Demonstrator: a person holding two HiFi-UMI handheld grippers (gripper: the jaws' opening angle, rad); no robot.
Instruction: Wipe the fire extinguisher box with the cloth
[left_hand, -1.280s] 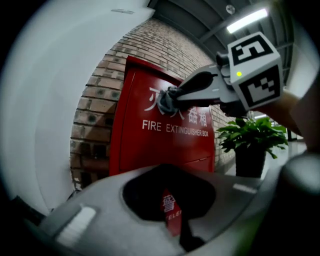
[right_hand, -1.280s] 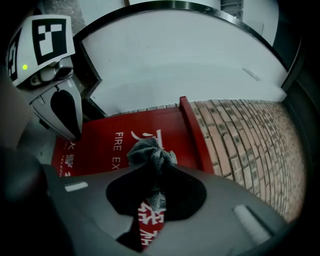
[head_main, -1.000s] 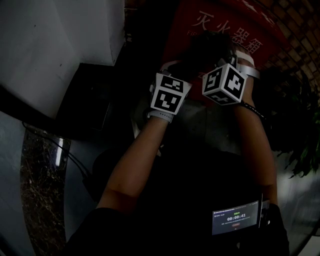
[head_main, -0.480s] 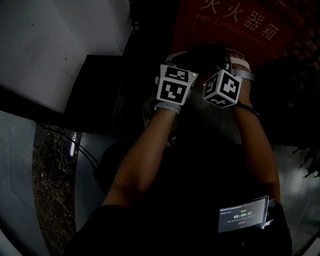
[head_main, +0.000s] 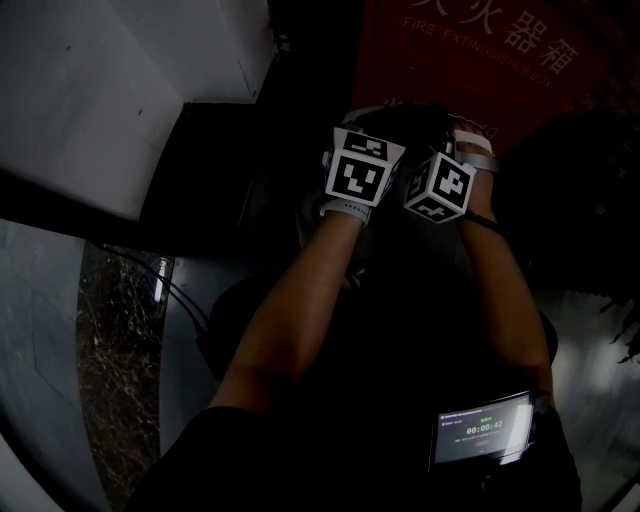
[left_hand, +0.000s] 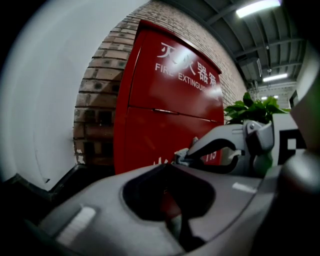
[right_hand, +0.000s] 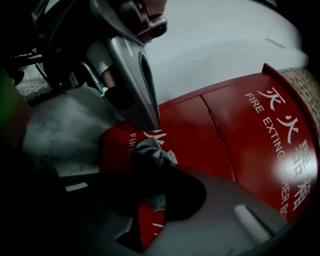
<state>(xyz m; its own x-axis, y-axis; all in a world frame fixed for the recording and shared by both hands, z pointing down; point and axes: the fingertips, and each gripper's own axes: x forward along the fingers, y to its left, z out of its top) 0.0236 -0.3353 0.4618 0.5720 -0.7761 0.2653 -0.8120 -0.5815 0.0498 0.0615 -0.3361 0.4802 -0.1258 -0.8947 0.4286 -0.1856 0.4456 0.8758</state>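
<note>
Here, the cloth (right_hand: 152, 155) fronts a red box (right_hand: 240, 130) lettered "FIRE EXTING".

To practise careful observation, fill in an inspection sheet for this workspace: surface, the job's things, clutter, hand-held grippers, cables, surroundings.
Surface: grey floor with a dark speckled strip; very dim.
Job's things: red fire extinguisher box; grey cloth bunched in front of its lower part, contact unclear.
Clutter: dark low object at the wall's foot, too dim to identify.
Grippers: right hand-held gripper shut on the cloth; left hand-held gripper shut, nothing seen between its jaws, close beside the right one.
Cables: one dark cable on the floor.
Surroundings: white wall, brick wall, green plant.
</note>
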